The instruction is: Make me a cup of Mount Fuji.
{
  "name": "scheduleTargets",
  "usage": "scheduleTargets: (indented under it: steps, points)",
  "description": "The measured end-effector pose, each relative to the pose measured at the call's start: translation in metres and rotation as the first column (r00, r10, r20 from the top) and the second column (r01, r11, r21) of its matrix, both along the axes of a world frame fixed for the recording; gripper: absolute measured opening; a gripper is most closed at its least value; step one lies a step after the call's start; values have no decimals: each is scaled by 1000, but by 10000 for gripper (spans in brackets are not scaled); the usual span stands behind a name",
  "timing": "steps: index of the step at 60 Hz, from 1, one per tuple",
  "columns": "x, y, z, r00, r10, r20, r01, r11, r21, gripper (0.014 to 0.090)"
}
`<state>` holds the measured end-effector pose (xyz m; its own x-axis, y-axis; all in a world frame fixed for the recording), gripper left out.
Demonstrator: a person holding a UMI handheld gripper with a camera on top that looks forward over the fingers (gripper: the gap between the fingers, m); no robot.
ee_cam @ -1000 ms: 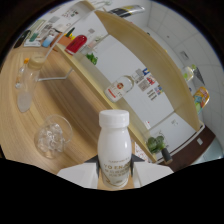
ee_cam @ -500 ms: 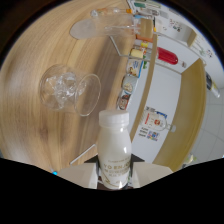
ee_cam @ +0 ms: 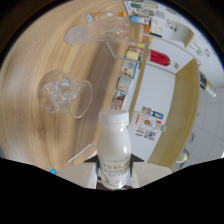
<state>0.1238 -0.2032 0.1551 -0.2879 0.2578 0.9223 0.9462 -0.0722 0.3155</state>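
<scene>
Gripper (ee_cam: 114,176) w/ smooth white bottle (ee_cam: 114,145)

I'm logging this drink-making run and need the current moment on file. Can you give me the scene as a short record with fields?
gripper: shut on the white bottle
white bottle: cap on, label facing the camera, held between the fingers
glass with ice: clear, on the wooden counter, beyond the bottle
wooden counter: pale wood grain
clear pitcher: farther along the counter
view: strongly tilted
pouring: not yet begun
</scene>
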Motion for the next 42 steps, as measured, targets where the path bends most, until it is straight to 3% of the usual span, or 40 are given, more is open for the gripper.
scheduleTargets:
  steps: [10,14,20,30,42]
  points:
    - [-13,-12,32,868,-30,-496,56,998,38,485]
    - [-21,-18,39,702,-28,-712,74,997,35,483]
    - [-19,-24,43,401,-62,-914,154,988,0,485]
    - [-12,-21,12,-55,-99,-994,196,975,-108,486]
    - [8,-7,-46,-261,-158,-952,218,951,-218,484]
